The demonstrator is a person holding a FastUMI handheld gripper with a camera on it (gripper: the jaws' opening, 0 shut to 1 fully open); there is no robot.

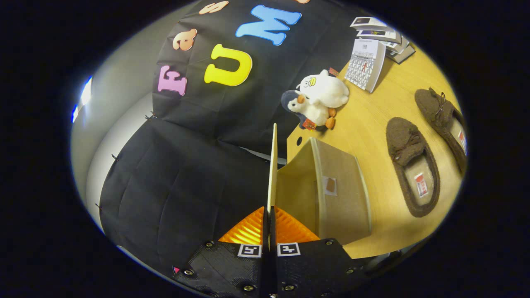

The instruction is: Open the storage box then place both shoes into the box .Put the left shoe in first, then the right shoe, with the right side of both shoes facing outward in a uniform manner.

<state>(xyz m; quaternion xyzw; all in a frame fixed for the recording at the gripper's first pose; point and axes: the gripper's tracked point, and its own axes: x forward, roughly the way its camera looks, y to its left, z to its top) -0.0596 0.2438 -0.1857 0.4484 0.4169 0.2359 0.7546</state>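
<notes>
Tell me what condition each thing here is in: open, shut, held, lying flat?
Tongs: shut on the thin cream lid, seen edge-on.
Beige fabric storage box: lid lifted, open.
Nearer brown fuzzy slipper: flat on the wooden table, outside the box.
Farther brown slipper: likewise on the table.
Two plush penguins: lying together.
White calendar: propped upright.

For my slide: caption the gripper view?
Claw shut on storage box lid, lifting it; slippers wait.
</notes>
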